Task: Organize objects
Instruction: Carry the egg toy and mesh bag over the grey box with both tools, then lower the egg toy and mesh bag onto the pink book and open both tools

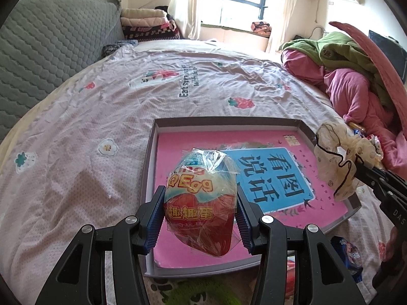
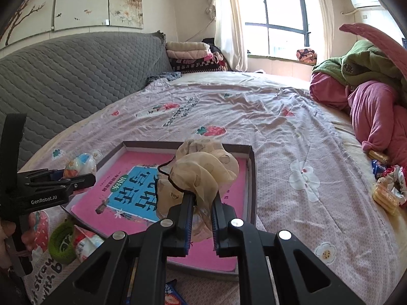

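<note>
Left gripper [image 1: 201, 216] clamps a toy egg [image 1: 201, 203] in clear crinkly wrap, blue fingers [image 1: 155, 218] pressed on both its sides. The egg hangs over the near left part of a shallow box [image 1: 150, 157]. Wrapper reads "Q Egg" in yellow-red letters, upside down from here, with yellow Chinese characters on the red lower half; smaller print too blurred to read.

Right gripper [image 2: 202, 203] is clenched on a beige sheer scrunchie [image 2: 203, 170] with dark edging and faint dots, pinched between its fingers [image 2: 187, 213]. Scrunchie is held above the box's middle-right area. In the left wrist view the same scrunchie shows at the box's right edge.

Box lies on the bed [image 1: 89, 117] and holds a pink book [image 1: 178, 249] with a blue panel bearing large Chinese characters "看图说话".

Left gripper body is marked "GenRobot.AI" in the right wrist view; the right one shows "DAS" in the left wrist view, rest cut off.

Bedsheet print: strawberries, flowers, "Eat straw... with..." partly legible. Near the box's front edge: green knitted ring [image 2: 61, 241], snack packets [image 1: 348, 256]. Yellow wafer packs [image 2: 384, 198] lie well off to the right by pink bedding [image 2: 374, 111].
</note>
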A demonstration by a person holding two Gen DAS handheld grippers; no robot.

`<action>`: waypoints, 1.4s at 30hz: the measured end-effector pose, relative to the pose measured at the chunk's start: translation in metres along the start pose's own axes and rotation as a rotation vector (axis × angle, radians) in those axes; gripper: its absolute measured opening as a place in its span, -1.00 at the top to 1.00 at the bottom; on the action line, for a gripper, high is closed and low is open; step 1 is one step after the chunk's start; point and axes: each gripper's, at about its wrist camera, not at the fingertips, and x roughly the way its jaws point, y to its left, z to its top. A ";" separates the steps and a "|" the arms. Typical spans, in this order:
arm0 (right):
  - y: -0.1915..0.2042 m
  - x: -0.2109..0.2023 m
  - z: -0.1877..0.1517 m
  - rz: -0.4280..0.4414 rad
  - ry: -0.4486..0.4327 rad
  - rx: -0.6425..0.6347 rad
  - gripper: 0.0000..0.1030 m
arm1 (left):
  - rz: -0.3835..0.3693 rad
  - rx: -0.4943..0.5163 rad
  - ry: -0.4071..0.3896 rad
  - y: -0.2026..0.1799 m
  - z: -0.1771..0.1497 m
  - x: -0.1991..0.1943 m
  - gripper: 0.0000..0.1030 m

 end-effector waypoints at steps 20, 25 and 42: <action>-0.012 0.028 -0.015 -0.032 0.118 0.042 0.73 | 0.027 0.006 0.062 -0.003 -0.009 0.036 -0.02; -0.014 0.029 -0.018 -0.034 0.133 0.054 0.73 | 0.027 0.013 0.081 -0.005 -0.011 0.038 -0.03; -0.002 0.019 -0.023 -0.057 0.131 0.002 0.60 | 0.021 -0.006 0.107 -0.001 -0.015 0.034 -0.03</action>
